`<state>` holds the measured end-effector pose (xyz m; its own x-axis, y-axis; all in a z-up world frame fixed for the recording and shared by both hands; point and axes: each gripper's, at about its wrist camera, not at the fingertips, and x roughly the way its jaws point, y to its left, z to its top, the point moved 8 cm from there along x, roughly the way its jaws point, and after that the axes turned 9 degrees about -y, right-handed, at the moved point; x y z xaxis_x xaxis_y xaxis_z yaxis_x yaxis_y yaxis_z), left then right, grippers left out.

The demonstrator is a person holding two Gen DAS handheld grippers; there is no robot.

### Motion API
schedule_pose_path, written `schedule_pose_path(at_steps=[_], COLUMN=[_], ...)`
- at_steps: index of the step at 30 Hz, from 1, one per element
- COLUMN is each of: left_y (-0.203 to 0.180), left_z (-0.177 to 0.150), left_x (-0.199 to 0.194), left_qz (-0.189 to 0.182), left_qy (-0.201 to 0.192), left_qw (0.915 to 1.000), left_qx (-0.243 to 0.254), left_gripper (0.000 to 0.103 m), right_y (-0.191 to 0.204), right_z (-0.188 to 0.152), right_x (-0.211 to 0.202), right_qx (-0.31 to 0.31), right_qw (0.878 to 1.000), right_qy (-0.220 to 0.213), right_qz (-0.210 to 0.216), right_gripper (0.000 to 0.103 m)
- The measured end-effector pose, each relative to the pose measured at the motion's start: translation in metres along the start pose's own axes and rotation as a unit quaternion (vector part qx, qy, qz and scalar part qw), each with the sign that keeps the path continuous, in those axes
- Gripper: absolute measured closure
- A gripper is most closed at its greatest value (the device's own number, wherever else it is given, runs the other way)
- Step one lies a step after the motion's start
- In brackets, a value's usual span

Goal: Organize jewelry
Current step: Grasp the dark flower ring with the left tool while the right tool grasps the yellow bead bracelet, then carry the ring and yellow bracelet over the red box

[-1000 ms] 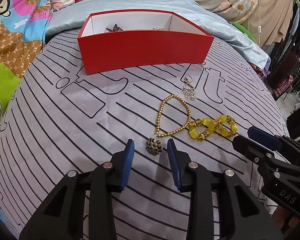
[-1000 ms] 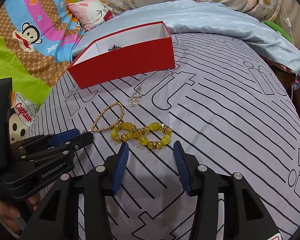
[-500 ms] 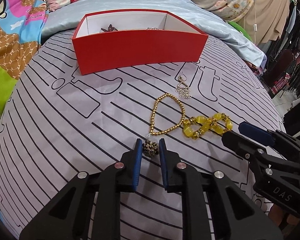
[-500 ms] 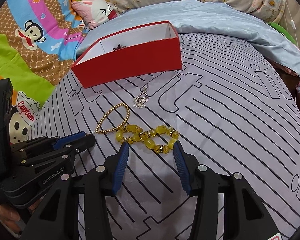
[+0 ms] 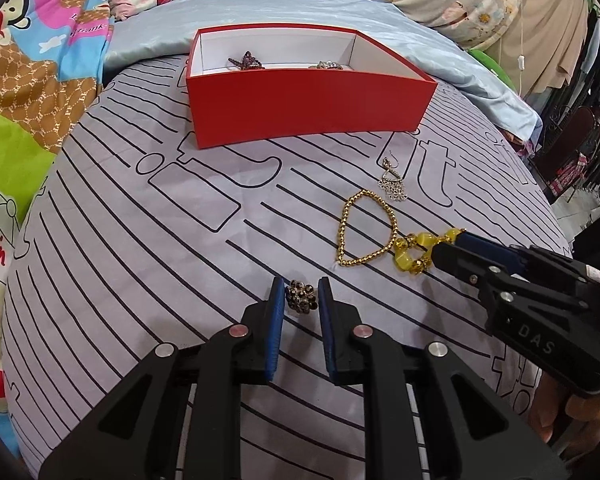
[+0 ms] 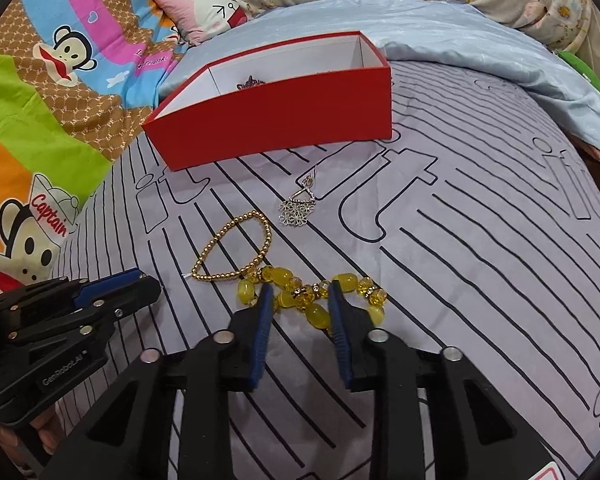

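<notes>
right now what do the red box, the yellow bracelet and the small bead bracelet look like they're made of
Red box: likely cardboard, matte red outside, white inside; thin, flat, straight-edged walls.
Yellow bead bracelet: glossy translucent beads, glass or resin by their shine, with small sparkly spacers.
Gold bead bracelet: small round metallic-looking beads with bright glints; whether metal or coated plastic cannot be told.

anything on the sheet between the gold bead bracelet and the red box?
Only a silver earring, just past the gold bead bracelet; beyond it, bare striped sheet up to the red box. Both views show it.
</notes>
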<state>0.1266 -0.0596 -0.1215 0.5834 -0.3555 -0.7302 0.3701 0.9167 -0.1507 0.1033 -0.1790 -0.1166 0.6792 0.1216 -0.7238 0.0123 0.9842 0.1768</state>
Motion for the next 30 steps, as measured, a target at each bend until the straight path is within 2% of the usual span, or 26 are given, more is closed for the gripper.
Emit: schedule_pose_path(at_steps=[6, 14, 22, 30], left_y=[0.002, 0.005, 0.014, 0.027], left_z=[-0.002, 0.000, 0.014, 0.046], left_x=[0.001, -0.005, -0.021, -0.039], left_qz=[-0.001, 0.002, 0.014, 0.036], left_qy=[0.001, -0.005, -0.025, -0.057], left_qw=[1.0000, 1.0000, 0.9996, 0.9977], left_qx=[-0.004, -0.006, -0.002, 0.008], left_gripper=[0.087, 0.087, 0.087, 0.087], right_y=[0.002, 0.002, 0.004, 0.007], right_z=[-0.002, 0.002, 0.032, 0.070], right_x=[0.002, -0.015, -0.051, -0.073], right_qx=[0.006, 0.021, 0.028, 0.016], right_qw=[1.000, 1.000, 0.997, 0.995], right_qy=[0.007, -0.012, -0.062, -0.101], right_qz=[0.015, 0.019, 0.023, 0.024], right_gripper=[0.093, 0.094, 0.094, 0.094])
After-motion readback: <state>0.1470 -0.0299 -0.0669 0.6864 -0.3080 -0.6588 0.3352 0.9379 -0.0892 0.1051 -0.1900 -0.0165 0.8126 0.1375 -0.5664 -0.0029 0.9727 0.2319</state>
